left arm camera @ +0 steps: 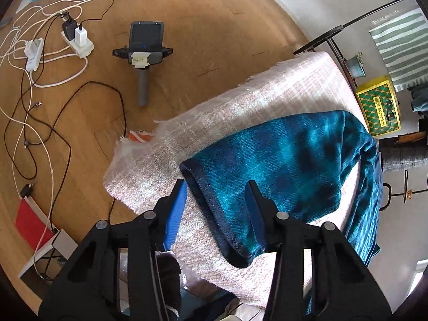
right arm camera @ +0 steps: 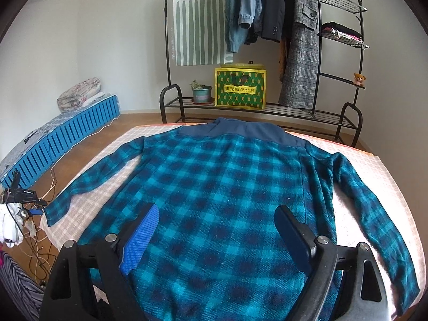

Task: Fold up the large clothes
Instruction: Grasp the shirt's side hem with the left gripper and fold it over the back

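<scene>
My left gripper (left arm camera: pixel 217 187) hung unclenched, jaws straddling the dark cuff of the teal-and-navy plaid flannel shirt (right arm camera: pixel 227 187), apparently without pressing. My right gripper (right arm camera: pixel 216 216) gaped wide above that shirt's hem.

I see shirt (right arm camera: pixel 214 187) flat on cloth-covered table (right arm camera: pixel 374 176), collar twd far edge, sleeves out twd L and R edges. L cuff (left arm camera: pixel 214 208) near L front corner. Rack (right arm camera: pixel 267 107) behind far edge; bag (right arm camera: pixel 240 88) on it, w/ plant pot (right arm camera: pixel 201 94) to its L.
</scene>
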